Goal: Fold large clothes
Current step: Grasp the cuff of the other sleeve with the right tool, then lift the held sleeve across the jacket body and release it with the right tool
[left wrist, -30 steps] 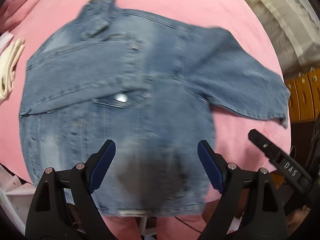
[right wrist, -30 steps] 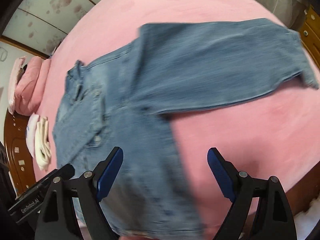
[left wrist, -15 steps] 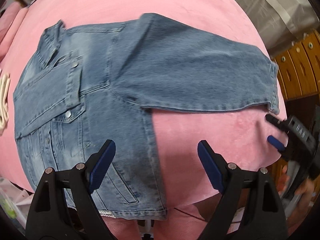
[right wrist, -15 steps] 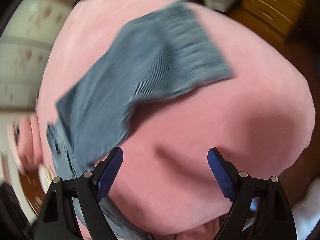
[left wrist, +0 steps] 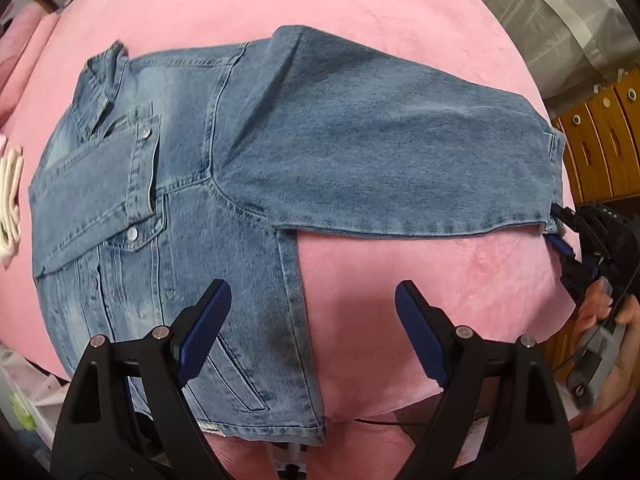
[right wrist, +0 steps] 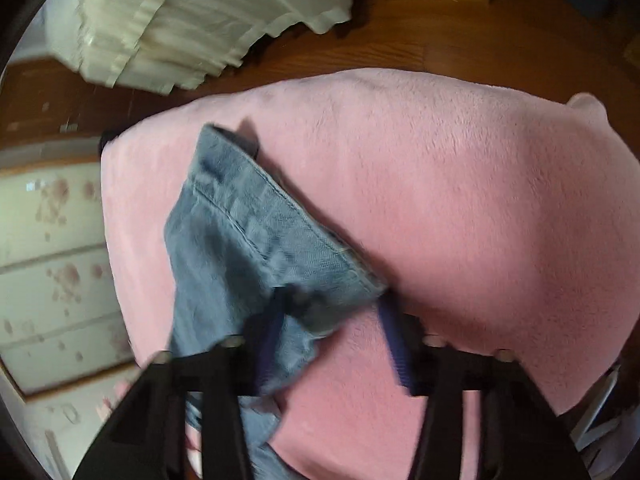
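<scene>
A blue denim jacket [left wrist: 192, 208] lies front up on the pink blanket [left wrist: 420, 280], one sleeve folded across its chest and the other sleeve [left wrist: 380, 152] stretched out to the right. My left gripper [left wrist: 312, 332] hovers open over the jacket's side seam near the hem, nothing between its fingers. My right gripper [left wrist: 560, 228] is at the stretched sleeve's cuff [right wrist: 280, 240], held by a hand at the bed's right edge. In the blurred right wrist view its jaws are closing, with the cuff's corner between the blue pads [right wrist: 394, 344]; a gap still shows.
Folded white cloth [left wrist: 10, 200] lies at the left edge of the bed. Wooden drawers [left wrist: 600, 132] and a pale curtain [left wrist: 560, 12] stand to the right. Wooden floor [right wrist: 400, 48] lies beyond the blanket's edge, and a pale floral panel [right wrist: 52, 264] beside it.
My right gripper swung down to the sleeve's cuff and its jaws narrowed around the corner. My left gripper slid right along the jacket's hem early on, then held still.
</scene>
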Tool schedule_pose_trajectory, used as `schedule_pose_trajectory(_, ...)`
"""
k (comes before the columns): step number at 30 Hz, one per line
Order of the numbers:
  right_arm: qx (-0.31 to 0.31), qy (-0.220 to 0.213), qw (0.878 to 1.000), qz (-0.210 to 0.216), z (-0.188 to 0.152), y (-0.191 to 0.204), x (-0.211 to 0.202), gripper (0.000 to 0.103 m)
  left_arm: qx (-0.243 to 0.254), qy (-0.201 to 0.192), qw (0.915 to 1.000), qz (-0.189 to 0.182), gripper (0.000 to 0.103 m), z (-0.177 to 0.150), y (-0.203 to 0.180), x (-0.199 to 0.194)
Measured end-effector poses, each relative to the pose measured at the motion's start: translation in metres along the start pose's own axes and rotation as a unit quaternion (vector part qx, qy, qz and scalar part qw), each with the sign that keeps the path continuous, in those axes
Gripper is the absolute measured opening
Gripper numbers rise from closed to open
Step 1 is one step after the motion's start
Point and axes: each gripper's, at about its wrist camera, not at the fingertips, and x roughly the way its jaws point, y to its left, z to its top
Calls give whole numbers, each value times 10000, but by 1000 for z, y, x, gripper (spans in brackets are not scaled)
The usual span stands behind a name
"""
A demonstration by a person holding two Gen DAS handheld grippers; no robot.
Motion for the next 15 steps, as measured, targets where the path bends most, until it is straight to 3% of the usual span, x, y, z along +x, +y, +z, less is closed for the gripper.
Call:
schedule_pose_trajectory(1, 199, -70, 9997, 117, 5, -3, -2, 15, -40, -5, 10000, -17, 82, -1, 3, 0)
schedule_pose_trajectory(6, 427, -659, 9968, 177, -2, 0, -19, 11, -415, -253, 9988, -18, 82, -1, 24, -10)
schedule_pose_trajectory(9, -18, -1380, 9903, 185, -14, 27, -48, 11, -669, -335, 9972, -47, 82, 1, 47, -14)
schedule_pose_trajectory(13, -675, -1879, 9787, 479, -39, 73, -76, 10, -1032, -457, 9935, -130, 82, -3, 90, -20)
schedule_pose_trajectory(15, -1211, -2144, 9670, 649, -64, 110, -87, 10, -1154, -511, 9919, -151, 82, -8, 113, -22)
